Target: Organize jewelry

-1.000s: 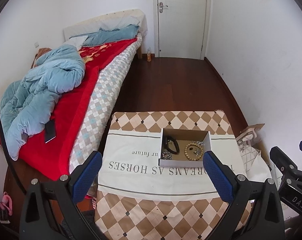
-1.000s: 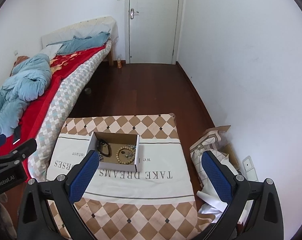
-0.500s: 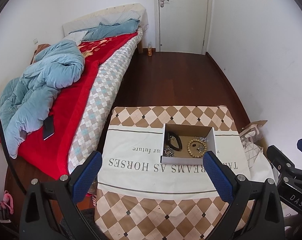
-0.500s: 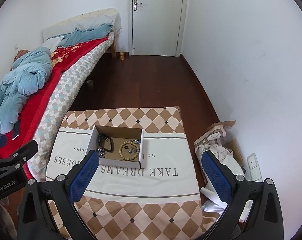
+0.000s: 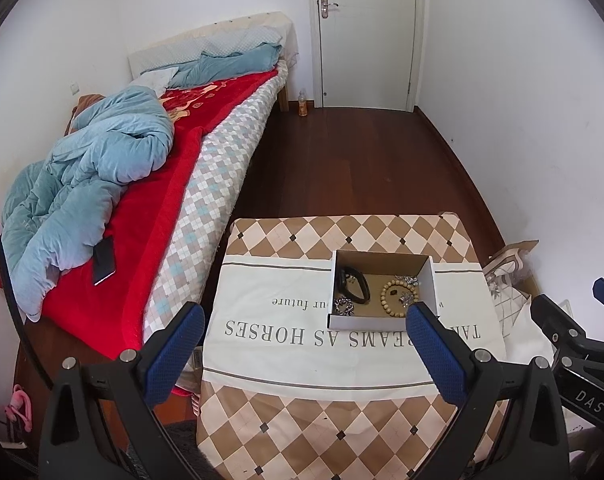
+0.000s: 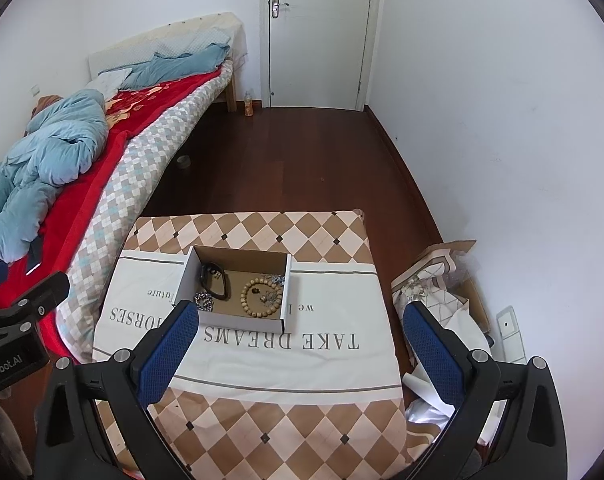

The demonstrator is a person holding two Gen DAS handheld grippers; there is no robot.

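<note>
An open cardboard box [image 5: 367, 322] [image 6: 238, 322] sits on a cloth-covered table [image 5: 286, 352] [image 6: 333, 364]. Inside lie a black band [image 5: 353, 283] [image 6: 214, 282], a wooden bead bracelet [image 5: 395, 298] [image 6: 258, 294], a silver chain [image 5: 343, 306] [image 6: 204, 301] and small silver pieces [image 5: 409, 280] [image 6: 276, 279]. My left gripper [image 5: 305, 328] is open and empty, held above the table's near side, short of the box. My right gripper [image 6: 302, 322] is open and empty, also high above the table, the box just ahead and left.
A bed [image 5: 174, 184] with a red blanket, a blue duvet and a phone [image 5: 104, 260] stands left of the table. Bags and cardboard [image 6: 433, 280] lie on the floor at the right by the wall. A closed door [image 5: 365, 32] is at the far end.
Both grippers have drifted a little: the table and box appear slightly farther right and lower in the views. Both stay open and empty.
</note>
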